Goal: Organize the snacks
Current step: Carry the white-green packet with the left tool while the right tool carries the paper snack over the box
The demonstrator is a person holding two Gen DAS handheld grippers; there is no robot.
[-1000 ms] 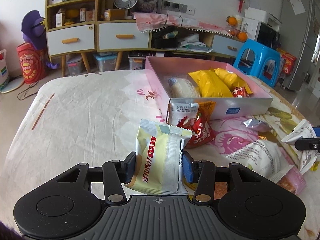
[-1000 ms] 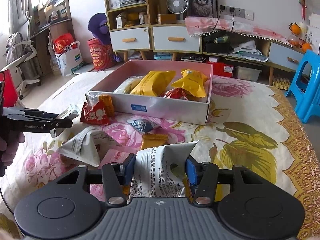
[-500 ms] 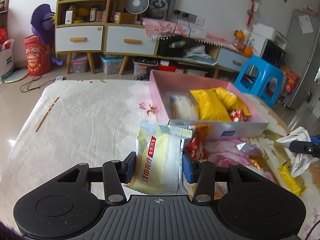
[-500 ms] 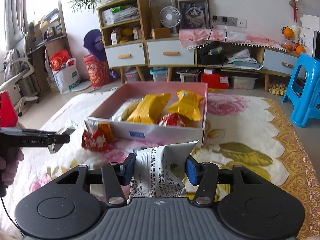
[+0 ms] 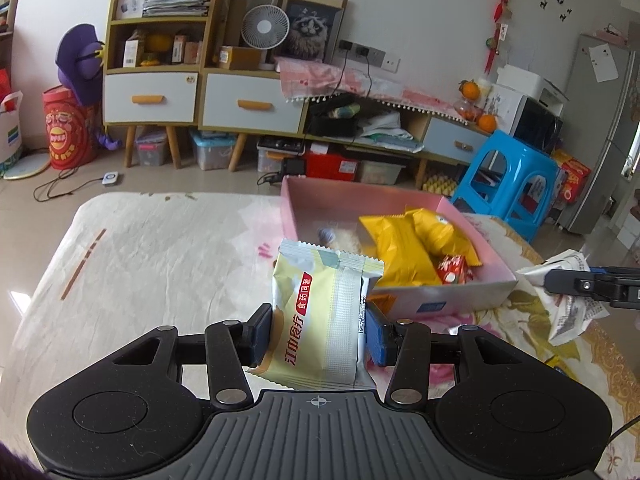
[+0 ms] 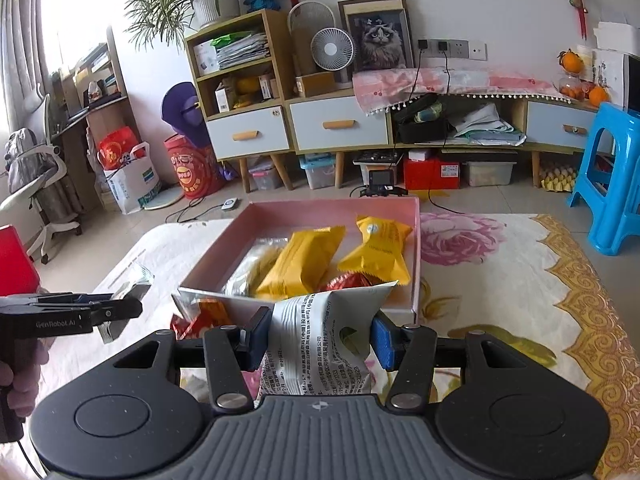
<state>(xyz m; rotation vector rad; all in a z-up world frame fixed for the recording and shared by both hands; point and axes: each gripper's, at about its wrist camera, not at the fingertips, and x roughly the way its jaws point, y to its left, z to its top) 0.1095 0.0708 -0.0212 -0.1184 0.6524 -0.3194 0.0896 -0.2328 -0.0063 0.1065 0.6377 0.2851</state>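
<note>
My left gripper (image 5: 318, 334) is shut on a pale yellow snack packet (image 5: 320, 316) and holds it in the air, just short of the pink box (image 5: 452, 296). My right gripper (image 6: 318, 338) is shut on a white printed snack packet (image 6: 320, 344) and holds it above the near wall of the same box (image 6: 416, 264). The box holds two yellow packets (image 6: 300, 264), a red packet (image 5: 452, 270) and a clear wrapped snack (image 6: 248, 268). An orange-red packet (image 6: 204, 314) lies outside the box's near left corner. Each gripper shows in the other's view, the right one (image 5: 560, 282) and the left one (image 6: 120, 310).
The box sits on a bed with a floral cover (image 6: 500, 280). A blue plastic stool (image 6: 612, 184) stands on the floor beside the bed. A low cabinet with drawers (image 6: 340, 124) and a shelf unit line the far wall.
Both grippers have risen with their packets and come closer to the pink box. The loose snacks on the cover have dropped out of sight below the grippers.
</note>
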